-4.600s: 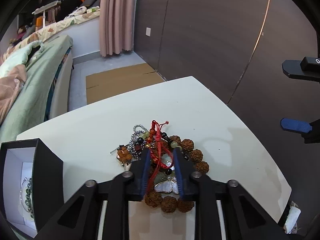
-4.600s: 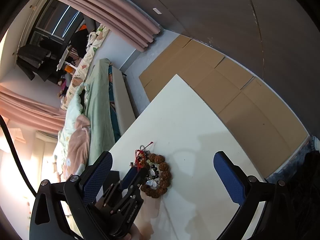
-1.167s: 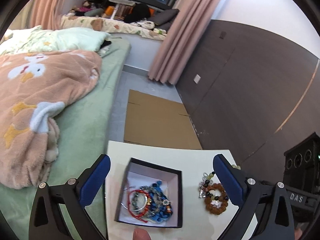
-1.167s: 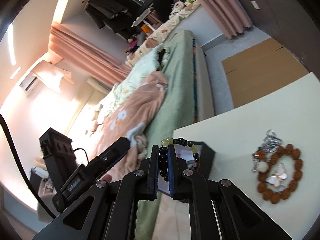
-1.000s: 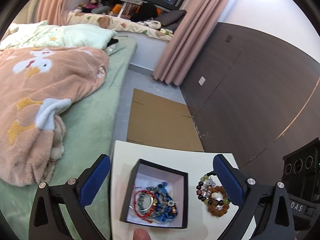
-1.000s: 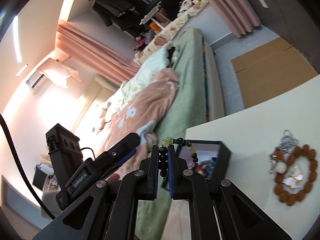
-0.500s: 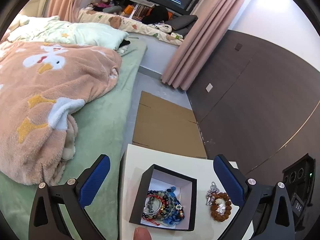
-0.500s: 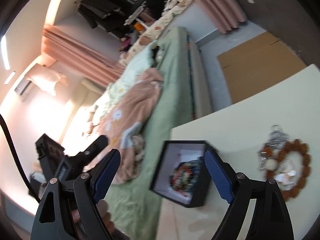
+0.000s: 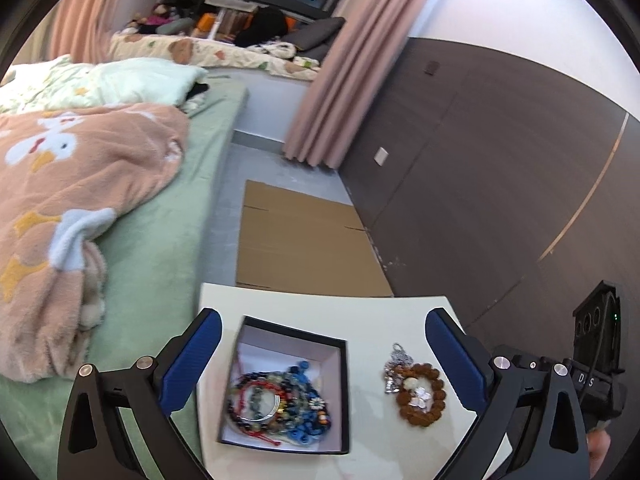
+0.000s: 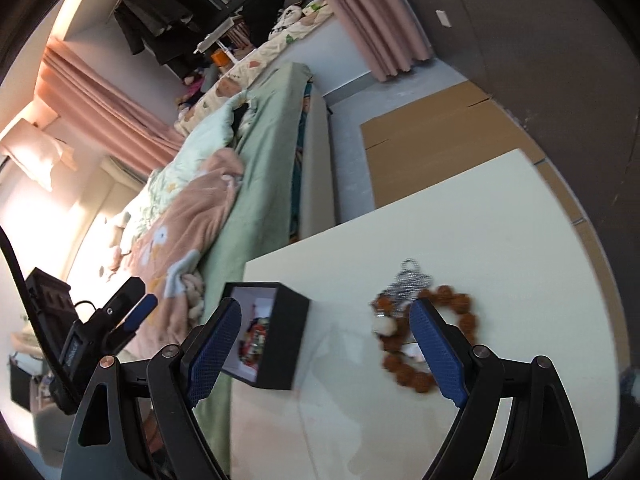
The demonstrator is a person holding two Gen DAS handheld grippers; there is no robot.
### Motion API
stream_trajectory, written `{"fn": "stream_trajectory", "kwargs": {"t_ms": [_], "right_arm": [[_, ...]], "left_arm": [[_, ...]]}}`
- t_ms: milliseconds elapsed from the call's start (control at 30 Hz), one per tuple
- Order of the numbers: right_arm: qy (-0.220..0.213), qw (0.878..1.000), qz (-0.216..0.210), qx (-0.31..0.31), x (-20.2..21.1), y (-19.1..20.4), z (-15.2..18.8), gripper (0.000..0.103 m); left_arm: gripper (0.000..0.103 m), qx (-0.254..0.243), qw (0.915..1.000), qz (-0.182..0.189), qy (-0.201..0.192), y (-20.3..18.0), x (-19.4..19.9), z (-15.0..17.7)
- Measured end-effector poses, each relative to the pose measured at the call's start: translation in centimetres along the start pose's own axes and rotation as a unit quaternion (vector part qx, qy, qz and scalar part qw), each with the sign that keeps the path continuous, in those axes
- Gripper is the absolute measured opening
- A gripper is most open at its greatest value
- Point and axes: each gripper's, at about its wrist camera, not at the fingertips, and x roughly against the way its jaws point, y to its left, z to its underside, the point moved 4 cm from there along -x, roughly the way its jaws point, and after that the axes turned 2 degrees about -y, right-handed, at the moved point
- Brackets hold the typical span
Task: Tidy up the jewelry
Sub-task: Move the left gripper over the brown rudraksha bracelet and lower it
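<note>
A black box with white lining stands on the white table. It holds a heap of beaded bracelets in red, blue and dark beads. To its right lie a brown wooden-bead bracelet and a silver chain. My left gripper hangs open above the box with nothing between its fingers. In the right wrist view my right gripper is wide open and empty over the table. It straddles the box and the brown bracelet, with the chain behind. The left gripper shows at the far left.
A bed with a green sheet and peach blanket runs along the table's left side. Flat cardboard lies on the floor past the table's far edge. A dark panelled wall is on the right. The right gripper's body sits at the right edge.
My right gripper has opened and let go of the black-bead bracelet, then swung right toward the brown bracelet. The left gripper stayed open and drifted slightly.
</note>
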Motion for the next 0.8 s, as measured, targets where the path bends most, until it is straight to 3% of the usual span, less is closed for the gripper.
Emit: {"fn": "stream_trajectory", "kwargs": {"t_ms": [333,667,800], "right_arm": [[0.017,0.998,0.055,-0.02,1.8,-4.4,0.0,0.087],[0.032,0.997,0.07,-0.03,2.9,-7.0,0.0,0.087],[0.038,0.995,0.087,-0.029,3.1,-7.8,0.0,0.087]], "left_arm": [[0.081,-0.038,0.9982,0.019,0.042,-4.0,-3.0,2.2],[0.077,-0.077,0.9934,0.029,0.079,-8.0,-6.3,5.0],[0.07,-0.094,0.9903,0.03,0.098,-9.1,-7.8,6.4]]}}
